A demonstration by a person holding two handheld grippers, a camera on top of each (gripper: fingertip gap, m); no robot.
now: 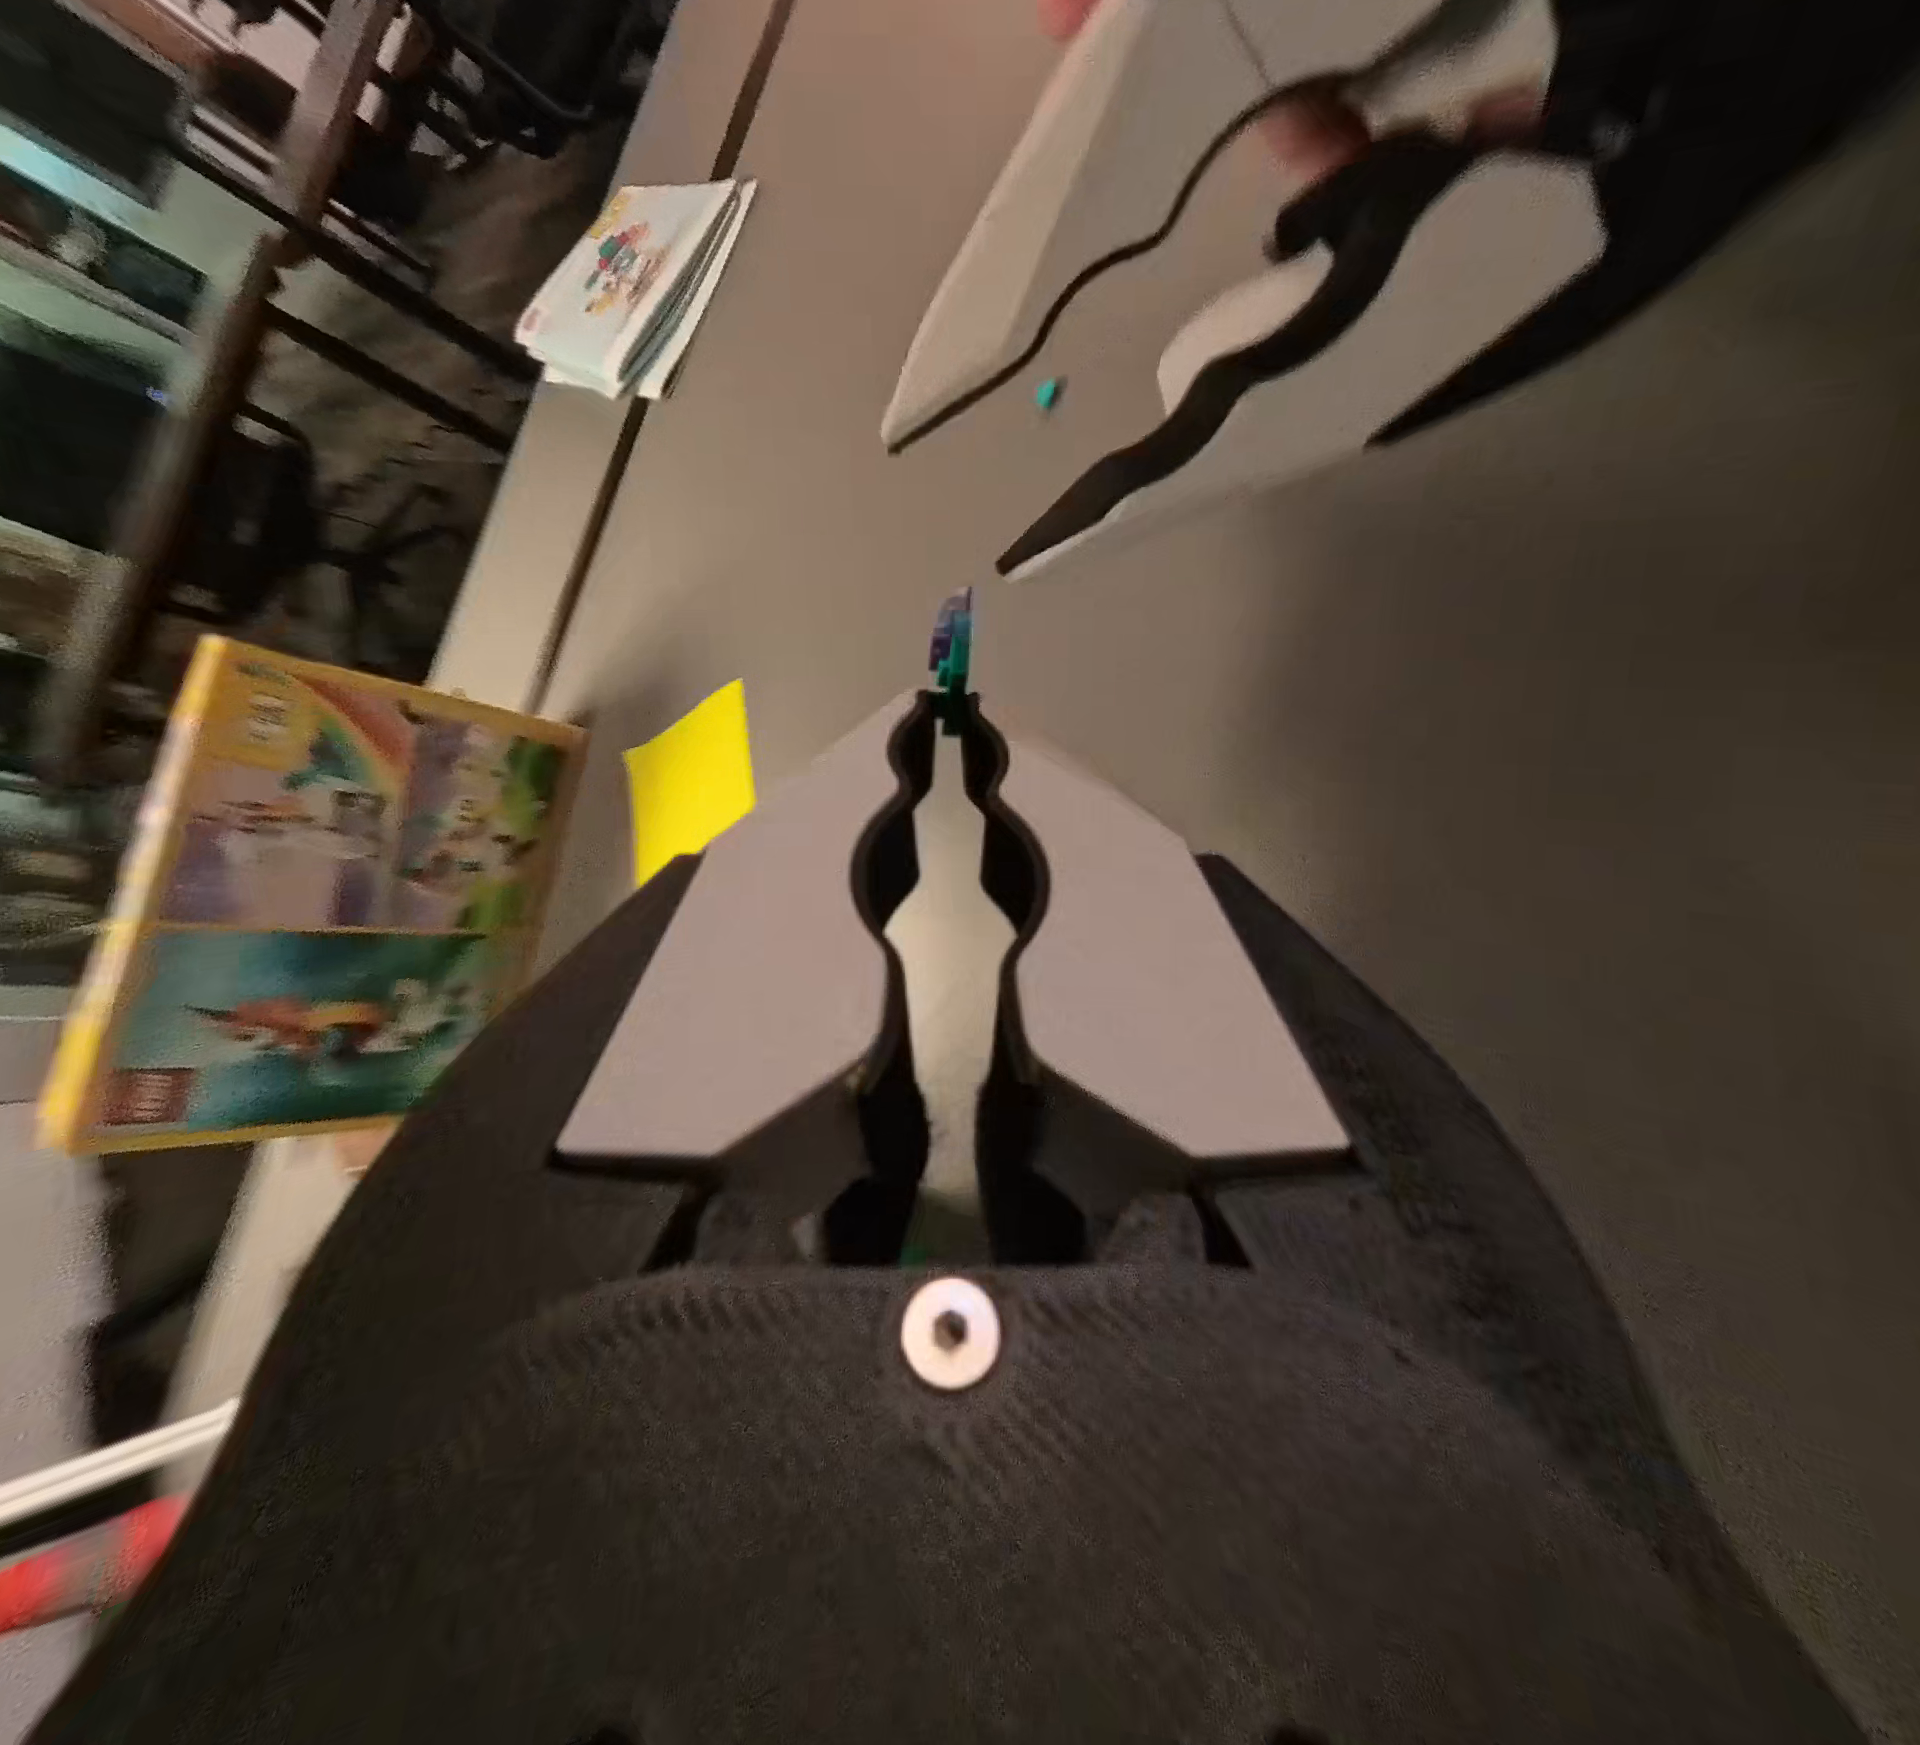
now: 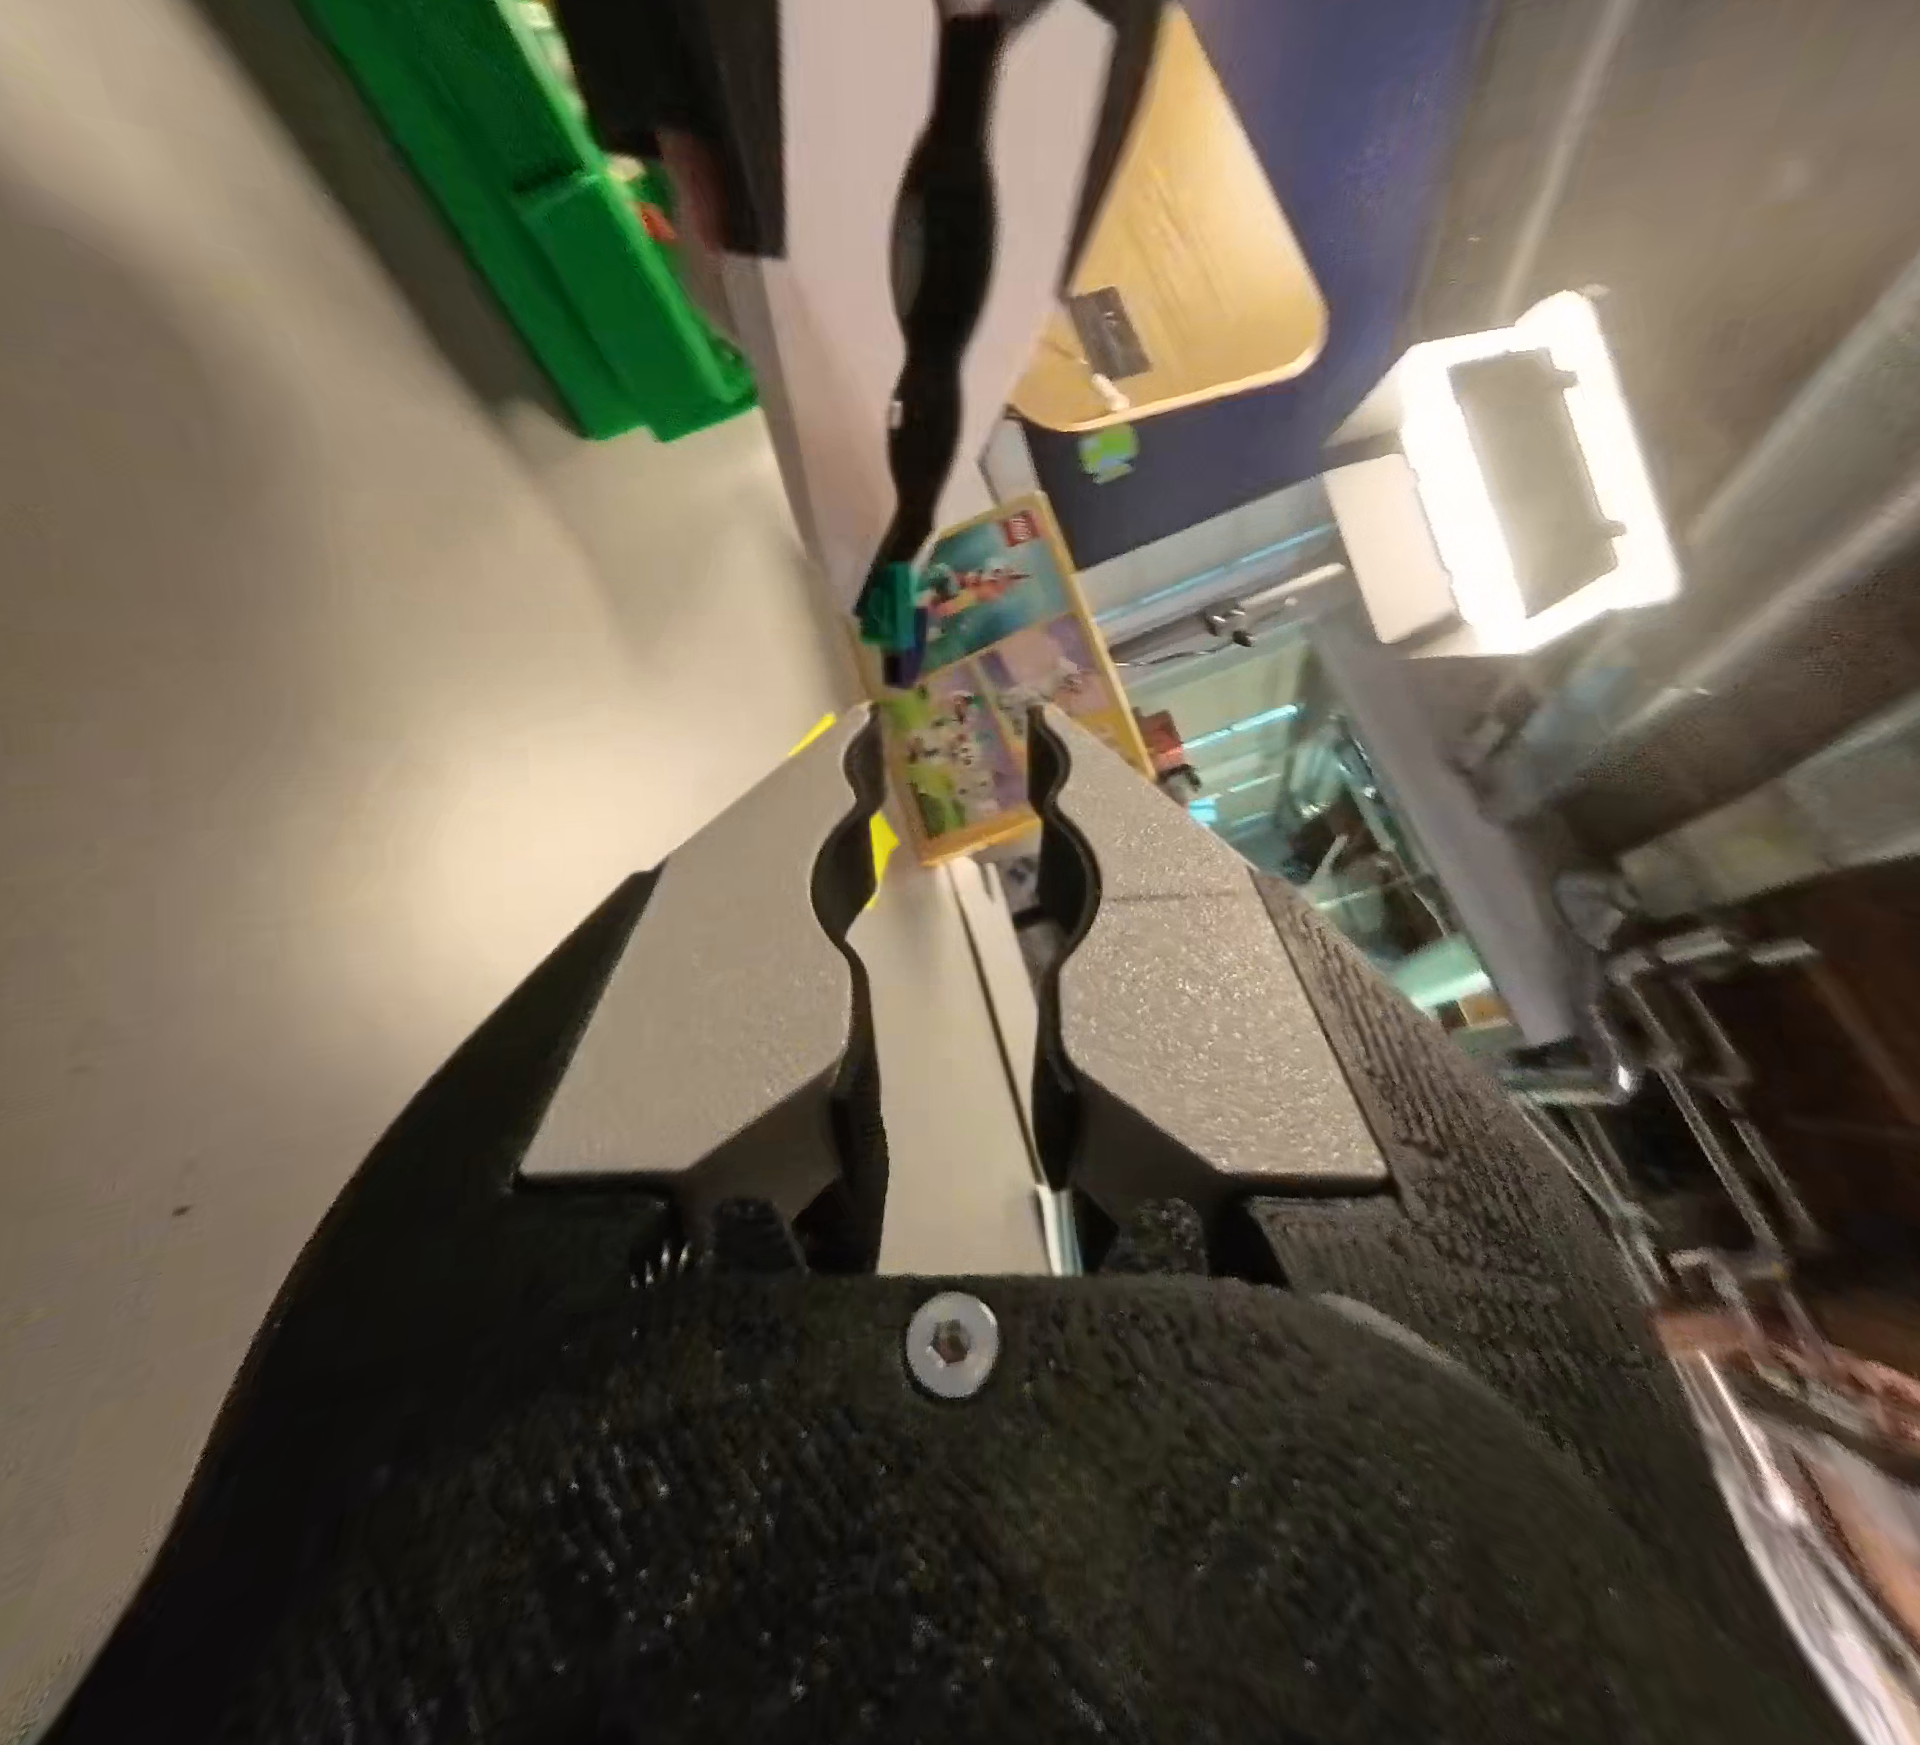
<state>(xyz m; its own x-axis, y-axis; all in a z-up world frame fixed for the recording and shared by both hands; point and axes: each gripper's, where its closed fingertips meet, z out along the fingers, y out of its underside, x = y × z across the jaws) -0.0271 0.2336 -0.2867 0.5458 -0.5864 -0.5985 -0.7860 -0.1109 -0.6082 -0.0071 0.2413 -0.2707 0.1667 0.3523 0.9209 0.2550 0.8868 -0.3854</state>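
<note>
Left wrist view: left gripper (image 1: pixel 948 708) clenched on small green-purple brick piece (image 1: pixel 953 646) at its tips; piece blurred, shape unclear. Right gripper (image 1: pixel 1184 500) upper right, cut off by frame edge, jaws parted, nothing between. Tiny teal brick (image 1: pixel 1049 391) on counter (image 1: pixel 1455 760). Yellow toy box (image 1: pixel 312 895), booklet (image 1: pixel 634 287), yellow note (image 1: pixel 691 770) left, smeared.

Right wrist view: right gripper (image 2: pixel 951 719) released, empty. Left gripper (image 2: pixel 896 594) above, grasping brick piece (image 2: pixel 888 615), partly hiding toy box (image 2: pixel 997 687). Green bin (image 2: pixel 582 241) cropped.
</note>
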